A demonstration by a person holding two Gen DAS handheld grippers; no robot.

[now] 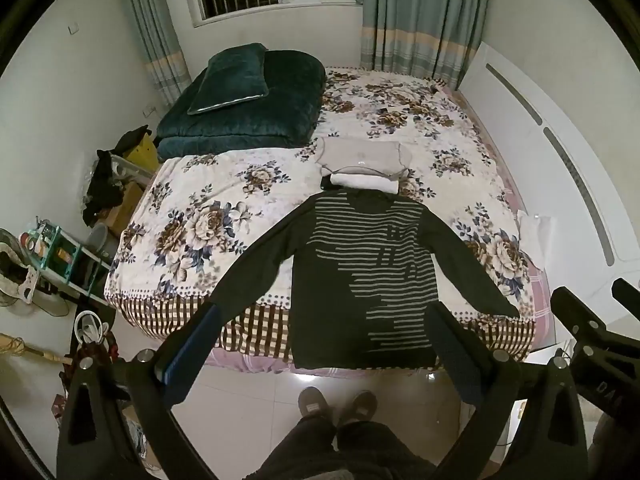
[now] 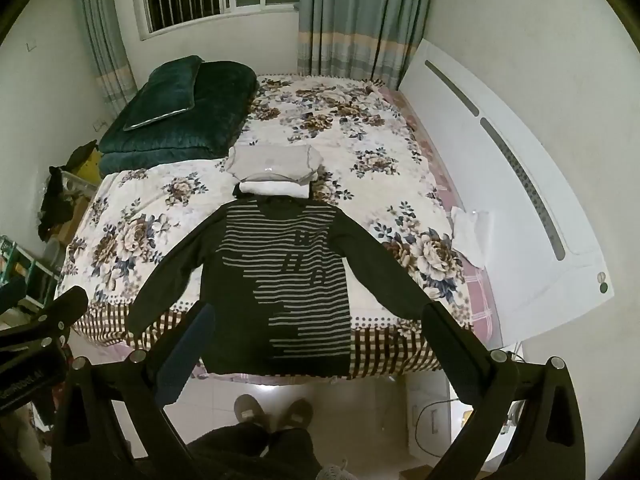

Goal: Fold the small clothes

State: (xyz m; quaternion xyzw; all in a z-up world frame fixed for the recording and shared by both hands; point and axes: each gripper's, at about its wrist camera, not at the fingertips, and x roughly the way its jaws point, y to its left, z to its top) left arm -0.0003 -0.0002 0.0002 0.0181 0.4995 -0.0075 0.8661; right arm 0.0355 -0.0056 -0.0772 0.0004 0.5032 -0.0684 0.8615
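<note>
Left wrist view: left gripper [image 1: 324, 328], jaws spread wide, nothing between them, above the floor at the bed's [image 1: 224, 184] near edge. Dark striped sweater [image 1: 360, 280] spread flat ahead of it, sleeves out, hem over the edge. Folded grey and white clothes [image 1: 362, 166] beyond the collar.

Right wrist view: right gripper [image 2: 318, 328], jaws likewise wide, empty; sweater ahead, centred.

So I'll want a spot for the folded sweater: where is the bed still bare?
Free: the floral cover left of the dark striped sweater, up to the green quilt; also the far part toward the curtains. Crowded: the folded grey garment and white one above the collar; white cloth by the headboard.
</note>
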